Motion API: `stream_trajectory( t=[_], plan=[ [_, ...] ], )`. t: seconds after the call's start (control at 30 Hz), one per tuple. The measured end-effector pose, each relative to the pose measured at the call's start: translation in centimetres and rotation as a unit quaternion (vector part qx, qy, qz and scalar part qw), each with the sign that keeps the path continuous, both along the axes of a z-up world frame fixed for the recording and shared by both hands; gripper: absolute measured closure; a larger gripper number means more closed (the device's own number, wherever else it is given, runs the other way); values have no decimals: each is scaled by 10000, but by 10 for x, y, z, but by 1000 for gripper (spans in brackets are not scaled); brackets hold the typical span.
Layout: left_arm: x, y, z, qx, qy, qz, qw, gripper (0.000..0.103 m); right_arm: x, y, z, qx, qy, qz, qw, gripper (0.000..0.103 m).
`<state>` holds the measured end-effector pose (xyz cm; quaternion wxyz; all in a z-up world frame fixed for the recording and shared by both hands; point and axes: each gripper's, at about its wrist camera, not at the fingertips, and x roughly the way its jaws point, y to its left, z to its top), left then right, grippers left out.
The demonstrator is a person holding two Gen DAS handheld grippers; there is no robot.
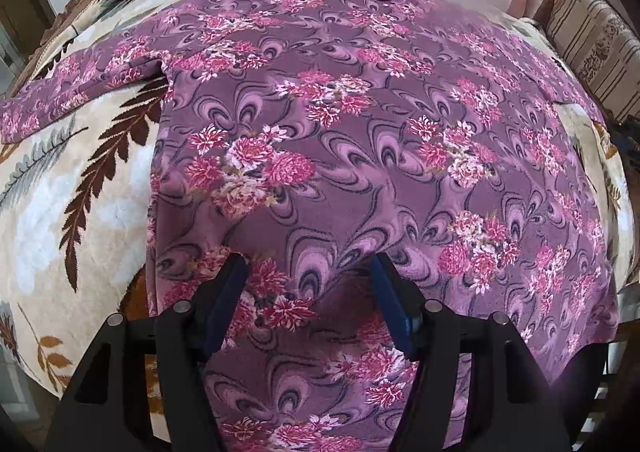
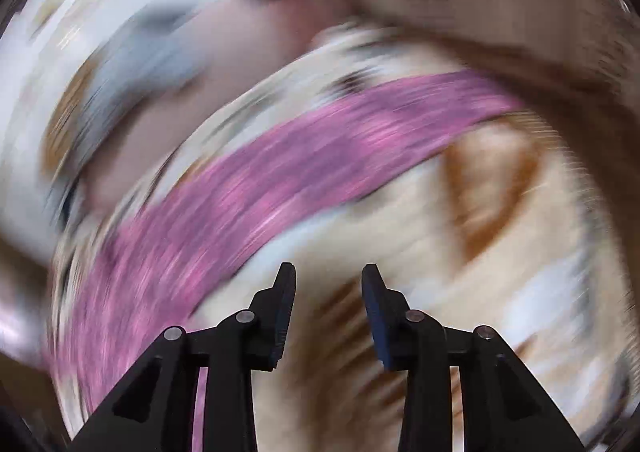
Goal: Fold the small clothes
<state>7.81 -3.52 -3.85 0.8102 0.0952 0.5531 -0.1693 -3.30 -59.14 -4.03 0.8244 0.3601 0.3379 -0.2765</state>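
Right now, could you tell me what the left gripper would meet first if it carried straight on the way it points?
Most likely the purple floral garment, spread flat on the cream leaf-patterned blanket. The left gripper has open jaws with nothing in them, directly over that cloth; how far above is unclear.

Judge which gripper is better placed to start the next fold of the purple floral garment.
Probably the left gripper: it hangs open right over the purple floral garment, spread flat on the leaf-print blanket. The right gripper, open too, shows a motion-blurred view with blanket between its fingers.
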Motion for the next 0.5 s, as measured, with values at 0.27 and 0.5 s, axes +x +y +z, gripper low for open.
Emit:
stream_trajectory(
  t=[0.27, 0.5],
  plan=[
    [16, -9, 1, -31, 169, 192, 9997, 37, -1, -118, -28, 790, -539, -1441, 9849, 55],
    [41, -23, 18, -345, 116, 147, 9992, 37, 15, -130, -41, 382, -506, -1710, 9832, 53]
  ],
)
